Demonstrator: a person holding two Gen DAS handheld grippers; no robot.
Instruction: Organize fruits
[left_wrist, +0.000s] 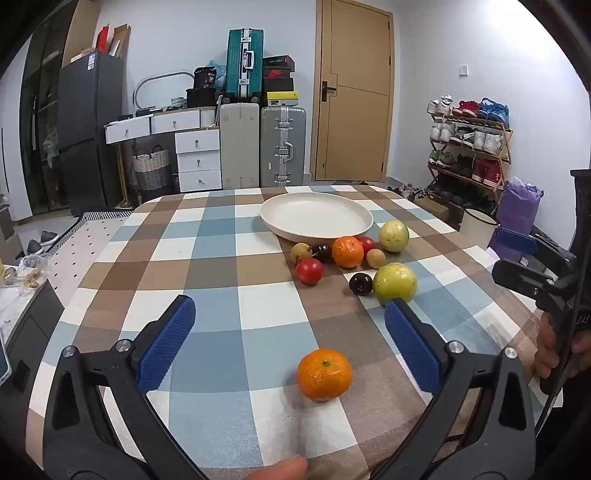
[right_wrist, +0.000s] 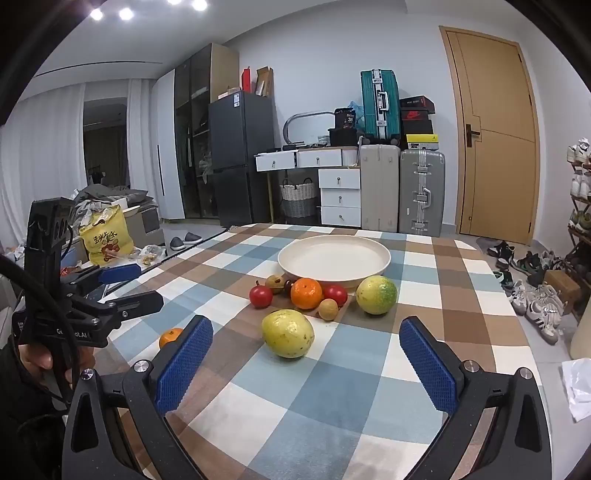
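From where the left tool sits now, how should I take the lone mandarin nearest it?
Grip the lone mandarin across its widest middle, coming straight forward and down with the left tool. It sits stem-up and apart from the other fruit, already between the open fingers, with bare tablecloth on both sides.

A lived-in home: fridge (right_wrist: 242, 155), stacked suitcases (right_wrist: 402, 188), shoe rack (left_wrist: 469, 147), checked tablecloth (left_wrist: 221, 266).

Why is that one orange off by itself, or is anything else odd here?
One orange sits alone near the table's front edge, apart from the other fruit clustered beside the plate, which holds nothing. Otherwise nothing looks spilled or damaged.
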